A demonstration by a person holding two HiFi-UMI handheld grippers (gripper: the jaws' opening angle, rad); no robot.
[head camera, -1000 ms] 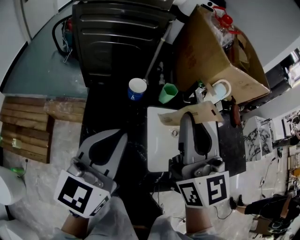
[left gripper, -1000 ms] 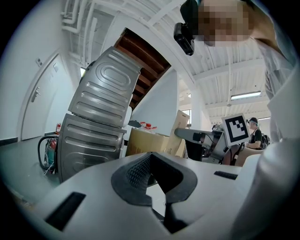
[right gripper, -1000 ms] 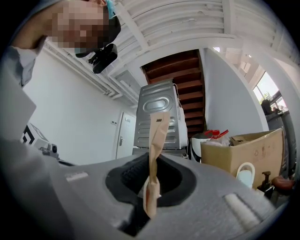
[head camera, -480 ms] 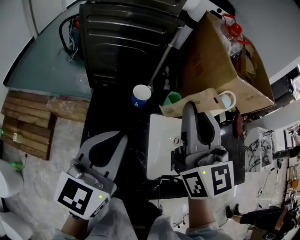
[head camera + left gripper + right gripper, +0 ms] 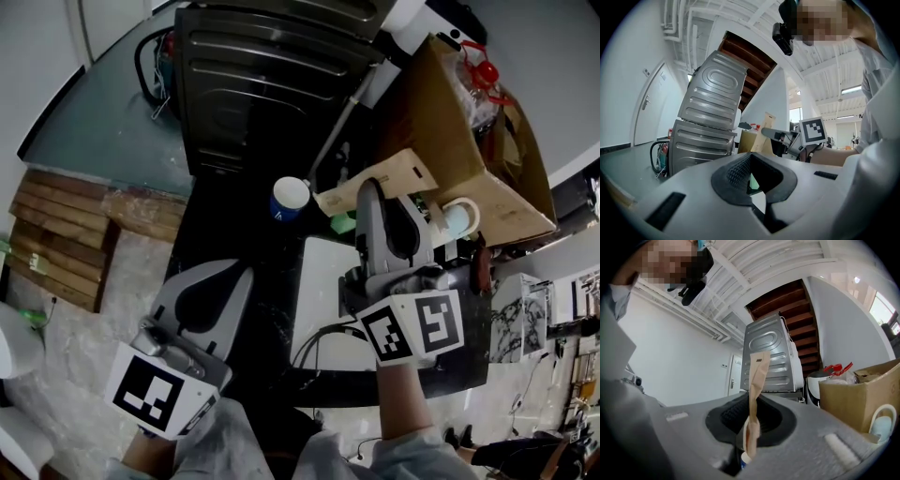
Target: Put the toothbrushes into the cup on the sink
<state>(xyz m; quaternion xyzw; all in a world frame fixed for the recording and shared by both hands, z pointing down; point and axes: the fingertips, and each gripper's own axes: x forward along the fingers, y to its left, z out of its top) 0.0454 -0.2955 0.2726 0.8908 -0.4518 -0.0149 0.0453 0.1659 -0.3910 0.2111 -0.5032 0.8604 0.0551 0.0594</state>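
Observation:
My right gripper point(image 5: 371, 185) is shut on a tan paper-wrapped toothbrush point(image 5: 412, 169), which lies crosswise in its jaws above the back rim of the white sink point(image 5: 317, 319). In the right gripper view the paper sleeve point(image 5: 757, 380) stands upright between the pads. A blue-and-white cup point(image 5: 290, 197) stands on the black counter just left of the sleeve's end. Partly hidden under the sleeve is a green cup point(image 5: 343, 223). At the lower left my left gripper point(image 5: 246, 274) is shut with nothing in it; it is level in the left gripper view point(image 5: 752, 176).
A grey washing machine point(image 5: 262, 75) fills the back. An open cardboard box point(image 5: 450, 122) stands at the right, with a pale mug point(image 5: 459, 220) beside it. Wooden planks point(image 5: 56, 234) lie on the floor to the left.
My right gripper has carried the paper-wrapped toothbrush away from me, from over the sink basin to its back rim by the cups. The left gripper has stayed in place.

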